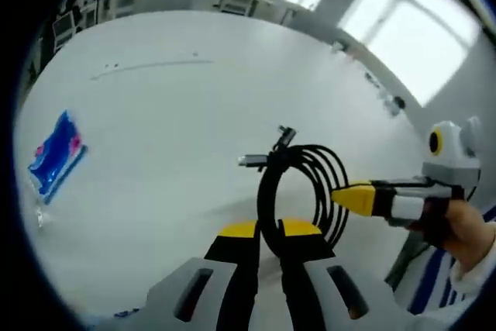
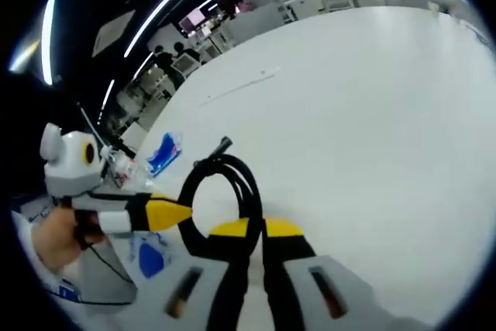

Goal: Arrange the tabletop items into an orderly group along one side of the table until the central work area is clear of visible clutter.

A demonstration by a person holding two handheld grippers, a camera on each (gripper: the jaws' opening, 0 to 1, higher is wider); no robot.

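A black coiled cable (image 1: 298,191) with metal plugs at its ends hangs above the white table (image 1: 170,106). In the left gripper view, my left gripper (image 1: 268,230) is shut on the bottom of the coil, its yellow-tipped jaws pressed together around the strands. My right gripper (image 1: 350,196) comes in from the right and pinches the coil's right side. In the right gripper view, the cable (image 2: 225,172) loops up from my right gripper (image 2: 256,229), which is shut on it, while my left gripper (image 2: 172,213) holds the loop's left side.
A blue and red packet (image 1: 56,153) lies at the table's left edge, and the packet (image 2: 164,151) also appears beyond the left gripper. Another blue item (image 2: 151,257) lies lower left. A hand and striped sleeve (image 1: 457,246) hold the right gripper. Desks and windows stand beyond the table.
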